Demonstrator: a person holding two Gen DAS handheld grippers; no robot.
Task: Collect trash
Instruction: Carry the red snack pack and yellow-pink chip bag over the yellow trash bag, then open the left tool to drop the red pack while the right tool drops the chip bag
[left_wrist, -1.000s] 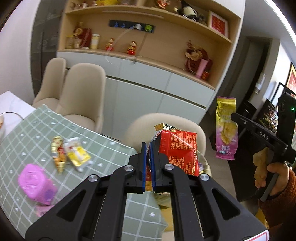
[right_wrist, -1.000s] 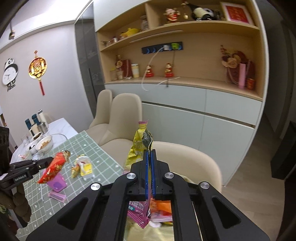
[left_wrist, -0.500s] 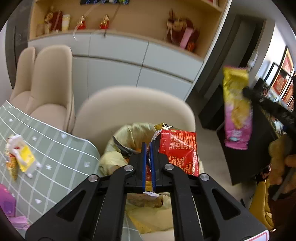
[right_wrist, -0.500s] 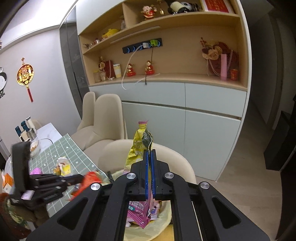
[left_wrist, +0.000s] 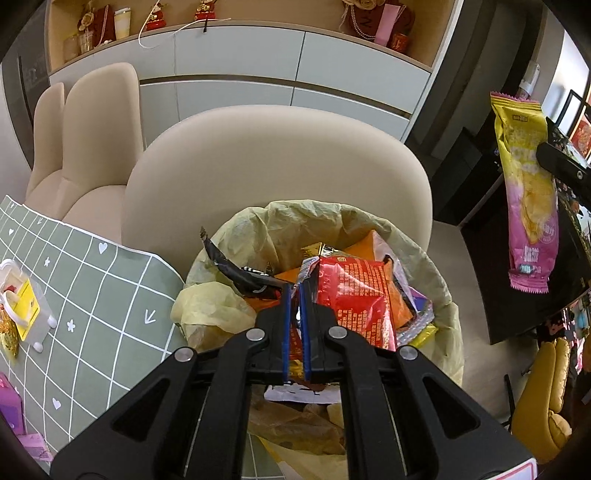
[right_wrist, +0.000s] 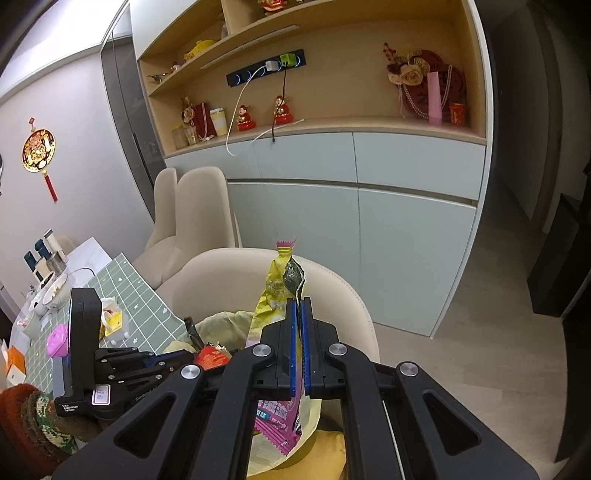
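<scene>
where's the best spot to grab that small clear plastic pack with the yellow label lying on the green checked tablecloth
Judging by its pose, take the small clear plastic pack with the yellow label across its narrow width, coming from above. It lies flat on the green checked tablecloth, so no edge is raised for a side approach. A gold wrapper sits against one side; the side toward the yellow-lined trash bin looks freer.

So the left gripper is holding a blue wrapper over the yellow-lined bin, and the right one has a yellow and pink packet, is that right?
Not quite. The wrapper in the left gripper is red, not blue, as the left wrist view shows. The rest holds: it is over the yellow-lined bin, and the right gripper holds a yellow and pink packet.
</scene>
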